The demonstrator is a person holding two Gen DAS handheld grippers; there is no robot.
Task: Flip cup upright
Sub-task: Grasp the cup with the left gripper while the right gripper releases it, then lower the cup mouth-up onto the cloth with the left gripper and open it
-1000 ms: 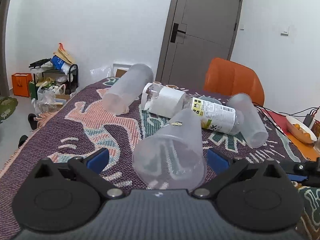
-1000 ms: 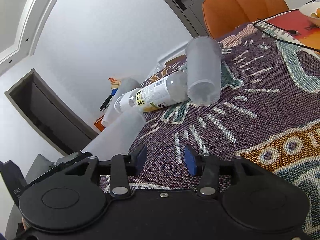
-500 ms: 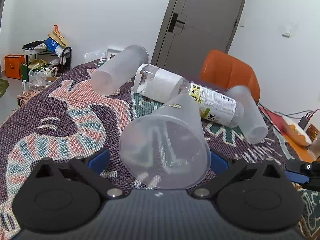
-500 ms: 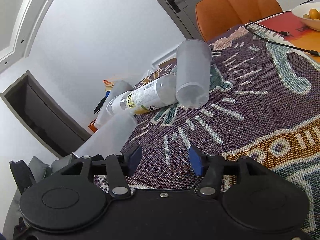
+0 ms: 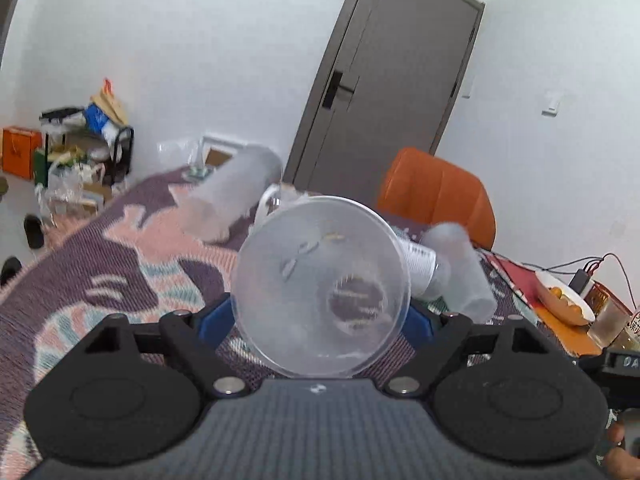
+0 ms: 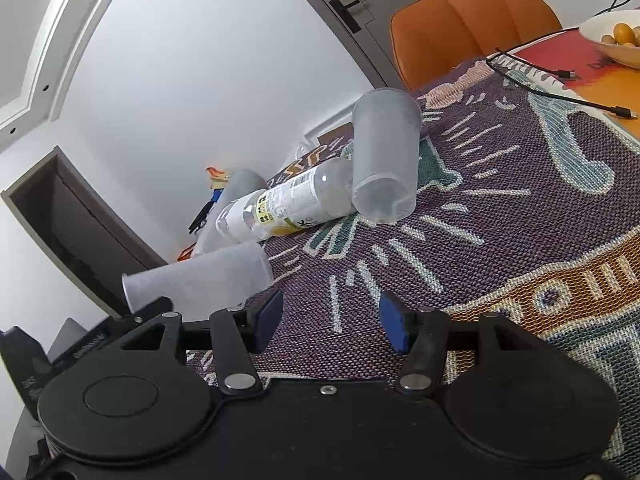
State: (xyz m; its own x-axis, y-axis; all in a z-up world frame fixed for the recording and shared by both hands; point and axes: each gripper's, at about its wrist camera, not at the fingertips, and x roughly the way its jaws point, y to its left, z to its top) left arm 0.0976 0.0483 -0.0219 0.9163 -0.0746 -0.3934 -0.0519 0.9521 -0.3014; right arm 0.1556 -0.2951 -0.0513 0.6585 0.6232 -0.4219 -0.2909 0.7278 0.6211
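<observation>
Clamping the thin, light cup (image 5: pixel 320 286) near its base, the left gripper (image 5: pixel 316 324) risks crushing it; the right gripper (image 6: pixel 330 322) gapes empty.

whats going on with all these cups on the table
A person is working two handheld grippers. The left gripper has its jaws around a clear plastic cup, lifted with the open mouth facing the camera, not upright yet. The right gripper hangs open and empty. Another cup and a bottle lie on the blanket.
</observation>
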